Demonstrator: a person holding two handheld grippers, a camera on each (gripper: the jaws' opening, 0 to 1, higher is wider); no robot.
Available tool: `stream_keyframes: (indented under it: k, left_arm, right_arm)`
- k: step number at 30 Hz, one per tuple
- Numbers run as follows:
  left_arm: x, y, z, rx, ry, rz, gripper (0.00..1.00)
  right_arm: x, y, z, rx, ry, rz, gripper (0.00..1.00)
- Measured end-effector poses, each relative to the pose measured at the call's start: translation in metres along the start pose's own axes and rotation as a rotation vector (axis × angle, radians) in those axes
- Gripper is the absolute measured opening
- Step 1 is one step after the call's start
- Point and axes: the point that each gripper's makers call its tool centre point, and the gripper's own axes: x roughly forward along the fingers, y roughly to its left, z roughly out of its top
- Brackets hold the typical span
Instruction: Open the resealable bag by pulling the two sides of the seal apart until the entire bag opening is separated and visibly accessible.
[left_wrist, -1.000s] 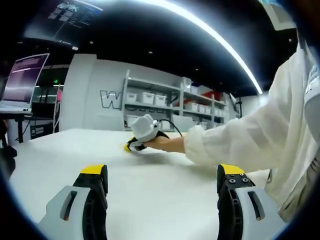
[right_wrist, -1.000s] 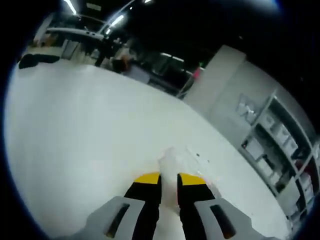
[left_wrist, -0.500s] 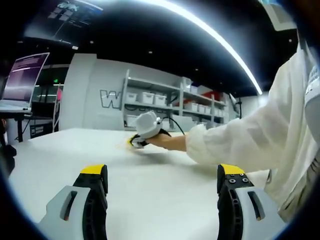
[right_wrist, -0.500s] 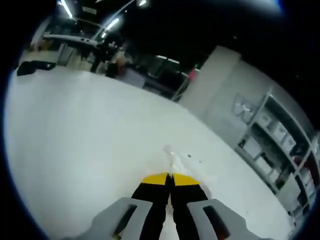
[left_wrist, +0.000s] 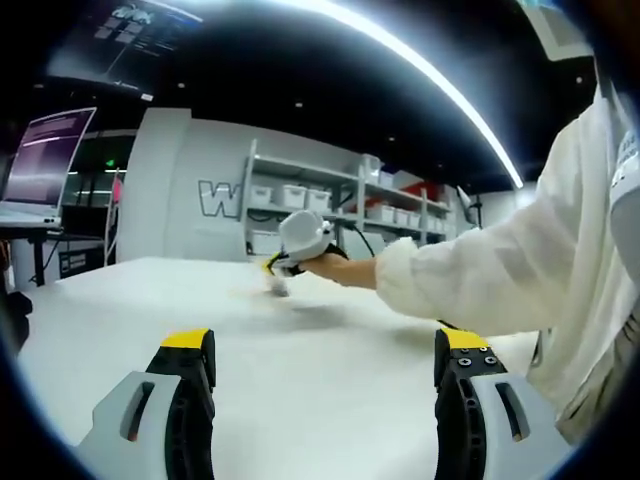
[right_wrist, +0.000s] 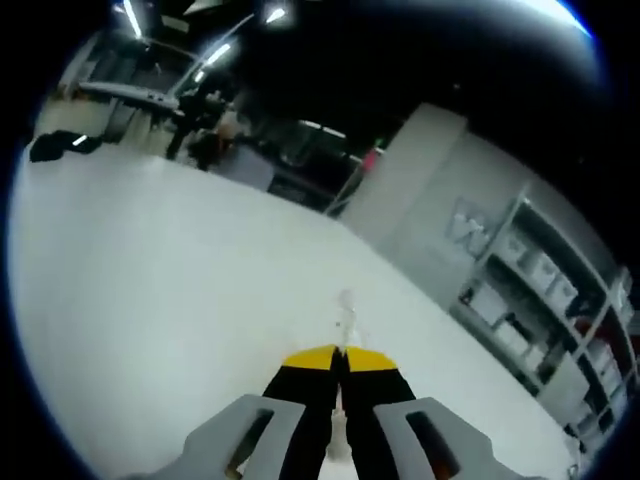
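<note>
The small clear resealable bag (right_wrist: 346, 312) sticks up from between my right gripper's (right_wrist: 338, 358) yellow-tipped jaws, which are shut on its edge. In the left gripper view the same bag (left_wrist: 278, 287) dangles just above the white table (left_wrist: 300, 400), pinched by the right gripper (left_wrist: 272, 266) in a person's hand at the far middle. My left gripper (left_wrist: 325, 345) hovers low over the near part of the table, well short of the bag. Its jaws are wide open with nothing between them.
A white sleeve (left_wrist: 520, 270) reaches across from the right. Shelves with white bins (left_wrist: 330, 200) line the far wall, and a monitor (left_wrist: 45, 150) stands at the far left. A dark object (right_wrist: 55, 145) lies at the table's far edge (right_wrist: 150, 300).
My right gripper has shut on the bag and lifted it off the table. The left gripper has stayed still and open.
</note>
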Motion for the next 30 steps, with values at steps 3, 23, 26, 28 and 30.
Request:
stream_keyframes:
  k: [3,23,26,28,30]
  left_arm:
    - [0.0,-0.001,0.0,0.0,-0.002,-0.001,0.9]
    - [0.001,-0.01,0.003,0.007,-0.008,-0.02,0.9]
    - [-0.001,-0.012,0.002,0.01,-0.006,-0.02,0.9]
    - [-0.001,-0.013,0.001,0.011,-0.006,-0.022,0.9]
    - [-0.002,-0.014,0.001,0.011,-0.007,-0.023,0.9]
  right_arm:
    - [0.0,-0.012,0.001,-0.018,0.001,-0.016,0.0]
    - [-0.036,-0.041,0.016,-0.013,-0.046,-0.043,0.0]
    - [-0.045,-0.04,0.02,-0.019,-0.061,-0.035,0.0]
    - [-0.05,-0.04,0.023,-0.022,-0.067,-0.032,0.0]
    - [-0.055,-0.041,0.024,-0.021,-0.073,-0.028,0.0]
